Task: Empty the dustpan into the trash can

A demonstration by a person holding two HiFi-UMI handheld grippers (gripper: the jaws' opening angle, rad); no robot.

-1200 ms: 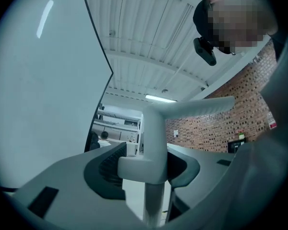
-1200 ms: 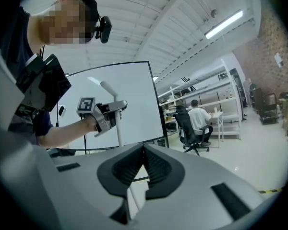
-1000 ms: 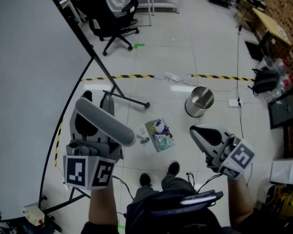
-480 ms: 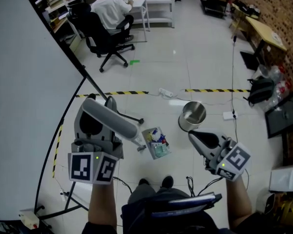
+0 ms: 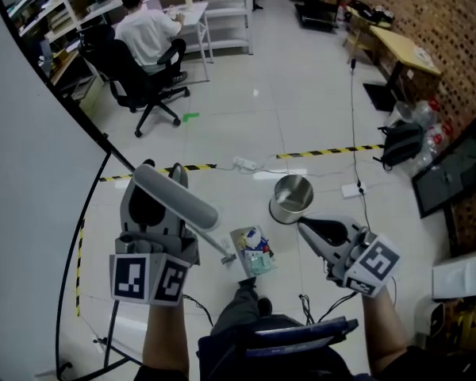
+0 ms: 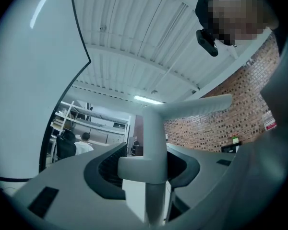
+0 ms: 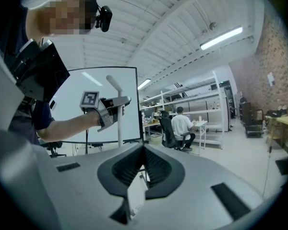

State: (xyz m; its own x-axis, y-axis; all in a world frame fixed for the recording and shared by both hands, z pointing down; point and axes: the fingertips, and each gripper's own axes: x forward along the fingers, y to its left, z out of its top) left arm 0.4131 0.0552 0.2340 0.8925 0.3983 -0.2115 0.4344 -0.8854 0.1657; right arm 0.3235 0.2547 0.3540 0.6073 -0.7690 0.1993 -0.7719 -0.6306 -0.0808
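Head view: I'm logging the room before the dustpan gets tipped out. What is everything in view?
dustpan: one, grey, full of mixed rubbish, low by the person's foot
trash can: one, silver, on the floor just beyond the dustpan
hazard tape: two strips, yellow and black, across the floor
office chair: one, black, far left, a person seated on it
desk: one, white, in front of that person
bag: one, black, floor at right
board: one, white, left
left claw: grey, shut on the dustpan's handle
right claw: grey, shut, empty
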